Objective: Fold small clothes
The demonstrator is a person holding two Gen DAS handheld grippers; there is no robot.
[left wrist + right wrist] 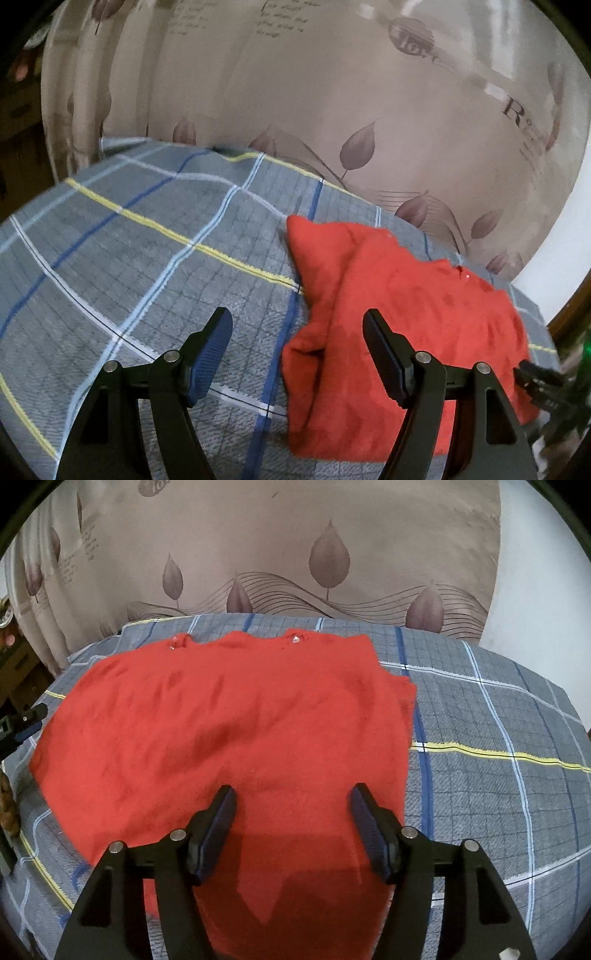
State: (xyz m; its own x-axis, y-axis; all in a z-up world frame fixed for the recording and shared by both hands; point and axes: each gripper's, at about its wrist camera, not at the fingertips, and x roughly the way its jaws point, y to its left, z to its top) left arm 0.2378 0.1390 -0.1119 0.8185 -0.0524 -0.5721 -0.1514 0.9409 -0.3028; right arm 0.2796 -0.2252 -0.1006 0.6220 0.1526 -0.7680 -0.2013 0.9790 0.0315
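- A red garment point(221, 731) is seen spread on a plaid-covered bed point(498, 775), its two small bright fasteners point(295, 639) at the far edge, near a leaf-patterned curtain point(295, 554).
- The right hand-held gripper point(293, 801) is held over the near hem, jaws apart, nothing gripped.
- The left hand-held gripper point(297, 325) is held at the garment's left side, jaws likewise apart and empty; one side there is seen already turned over onto the body.
- The folding is judged partly done; a next fold appears to be set up.
- An edge must next be pinched cleanly through its layers and carried across without dragging the rest.
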